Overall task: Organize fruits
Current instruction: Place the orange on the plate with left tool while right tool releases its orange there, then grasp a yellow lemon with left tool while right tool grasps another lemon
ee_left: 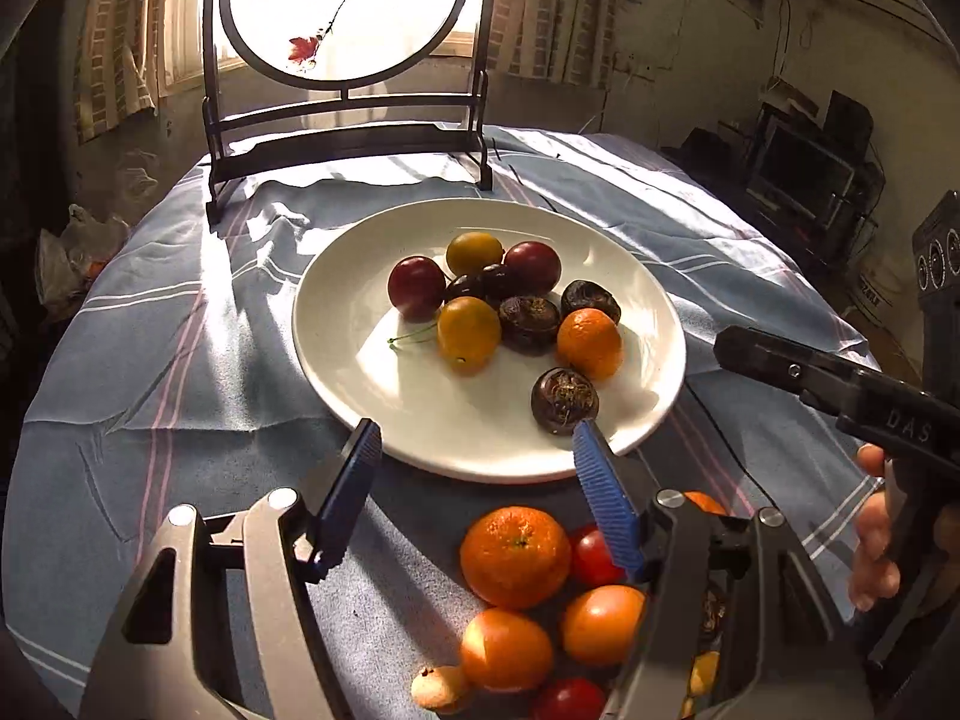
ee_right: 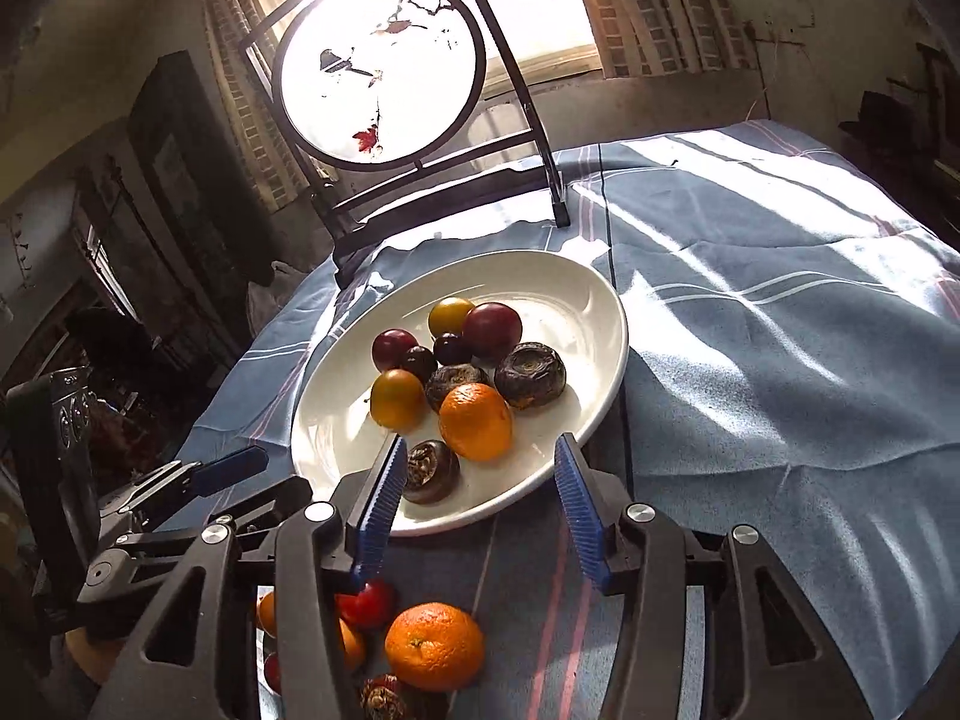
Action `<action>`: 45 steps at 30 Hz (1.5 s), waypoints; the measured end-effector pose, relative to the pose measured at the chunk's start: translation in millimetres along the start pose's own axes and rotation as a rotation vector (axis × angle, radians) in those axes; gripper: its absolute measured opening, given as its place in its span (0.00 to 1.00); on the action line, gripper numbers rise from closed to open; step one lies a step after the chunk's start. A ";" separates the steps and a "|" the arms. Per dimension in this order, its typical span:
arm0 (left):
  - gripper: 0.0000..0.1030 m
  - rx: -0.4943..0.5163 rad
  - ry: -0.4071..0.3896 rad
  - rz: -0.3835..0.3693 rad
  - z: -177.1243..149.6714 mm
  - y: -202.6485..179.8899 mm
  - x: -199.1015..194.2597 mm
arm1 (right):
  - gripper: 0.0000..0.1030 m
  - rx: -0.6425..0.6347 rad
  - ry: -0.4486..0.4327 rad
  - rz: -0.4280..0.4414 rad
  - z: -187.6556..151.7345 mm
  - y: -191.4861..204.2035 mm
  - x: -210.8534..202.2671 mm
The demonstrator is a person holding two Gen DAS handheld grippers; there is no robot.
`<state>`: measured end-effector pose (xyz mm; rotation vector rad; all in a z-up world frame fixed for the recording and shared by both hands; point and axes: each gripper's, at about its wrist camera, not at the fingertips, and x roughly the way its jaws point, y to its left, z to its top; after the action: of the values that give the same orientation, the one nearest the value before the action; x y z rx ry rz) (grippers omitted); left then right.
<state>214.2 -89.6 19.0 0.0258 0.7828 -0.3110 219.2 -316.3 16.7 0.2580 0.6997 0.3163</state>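
A white plate (ee_left: 372, 384) on the blue cloth holds several fruits: red and yellow plums, dark water chestnuts and one mandarin (ee_left: 589, 343). My left gripper (ee_left: 477, 447) is open and empty, its blue fingertips over the plate's near rim. Loose fruit lies near it: a mandarin (ee_left: 515, 557), orange and red tomatoes. In the right wrist view the plate (ee_right: 336, 450) lies ahead with the same mandarin (ee_right: 475, 422). My right gripper (ee_right: 477, 471) is open and empty over the plate's near rim, by a water chestnut (ee_right: 429, 471). A loose mandarin (ee_right: 433, 646) lies below it.
A dark wooden stand with a round painted screen (ee_left: 345, 6) stands at the back of the table. The right gripper's body (ee_left: 840, 390) reaches in from the right. The left gripper (ee_right: 228, 471) shows at the left. The striped cloth (ee_right: 780, 360) stretches right.
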 end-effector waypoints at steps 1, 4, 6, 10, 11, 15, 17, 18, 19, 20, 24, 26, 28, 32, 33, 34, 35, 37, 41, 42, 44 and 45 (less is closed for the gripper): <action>0.63 0.003 0.002 -0.009 -8.0 -0.1 -7.5 | 0.50 -0.002 -0.007 0.001 -7.9 -1.2 -7.8; 0.63 0.003 0.009 -0.041 -35.0 -0.9 -29.3 | 0.53 0.010 -0.009 0.009 -34.9 -7.8 -25.9; 0.63 0.017 0.012 -0.046 -54.0 -3.9 -42.6 | 0.53 0.015 0.001 0.007 -52.2 -11.5 -34.2; 0.63 0.042 0.031 -0.042 -87.9 -14.2 -60.4 | 0.53 -0.008 -0.019 -0.023 -71.3 -11.3 -48.6; 0.63 0.049 0.031 -0.038 -94.8 -17.5 -64.0 | 0.53 -0.021 -0.032 -0.030 -72.6 -10.1 -51.7; 0.59 0.087 0.031 -0.056 -118.5 -35.2 -76.6 | 0.53 -0.047 -0.037 -0.036 -73.3 -6.9 -49.8; 0.54 0.125 0.036 -0.065 -125.5 -45.9 -77.1 | 0.53 -0.042 -0.031 -0.040 -73.0 -7.8 -48.1; 0.49 0.146 0.041 -0.055 -127.6 -50.6 -74.5 | 0.53 -0.036 -0.028 -0.040 -72.4 -8.5 -47.4; 0.42 0.158 0.051 -0.043 -128.7 -53.6 -70.4 | 0.53 -0.034 -0.023 -0.036 -72.4 -9.1 -46.7; 0.40 0.158 0.067 -0.041 -129.2 -54.5 -65.2 | 0.53 -0.035 -0.020 -0.033 -73.2 -9.0 -46.5; 0.23 0.155 0.063 -0.053 -126.4 -58.7 -57.4 | 0.53 -0.070 -0.020 -0.034 -76.0 -3.2 -47.1; 0.23 0.164 0.051 -0.039 -125.4 -60.9 -55.3 | 0.53 -0.099 -0.016 -0.039 -77.4 1.9 -46.2; 0.23 0.147 0.054 -0.046 -124.2 -59.0 -56.3 | 0.53 -0.124 -0.007 -0.037 -78.8 6.1 -45.2; 0.22 0.118 0.014 -0.051 -120.9 -54.2 -76.5 | 0.45 -0.149 0.046 0.005 -89.0 13.8 -46.7; 0.14 0.116 -0.007 -0.054 -119.2 -52.8 -83.4 | 0.43 -0.169 0.071 0.014 -95.5 18.8 -46.2; 0.13 0.114 -0.020 -0.053 -117.7 -51.3 -89.2 | 0.39 -0.199 0.096 0.018 -103.2 25.9 -45.8; 0.13 0.112 -0.031 -0.048 -117.2 -49.5 -93.5 | 0.36 -0.231 0.114 0.018 -111.6 33.0 -46.0; 0.13 0.114 -0.030 -0.041 -117.1 -46.4 -93.7 | 0.35 -0.294 0.138 0.034 -125.6 47.7 -46.9; 0.13 0.100 0.027 -0.033 -123.1 -41.2 -77.7 | 0.35 -0.369 0.145 0.015 -135.5 64.7 -43.8; 0.13 0.105 0.032 -0.034 -124.6 -42.1 -75.6 | 0.35 -0.368 0.148 0.016 -135.0 65.7 -42.8; 0.13 0.123 0.041 -0.024 -127.2 -45.0 -69.6 | 0.35 -0.364 0.154 0.009 -134.0 67.0 -40.1; 0.15 0.129 0.046 -0.020 -127.9 -46.0 -66.0 | 0.35 -0.363 0.159 0.002 -133.8 67.6 -38.0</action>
<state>69.0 -98.3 -21.7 0.1468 0.8086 -0.3807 89.5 -251.1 -36.9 -0.1124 0.7837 0.4625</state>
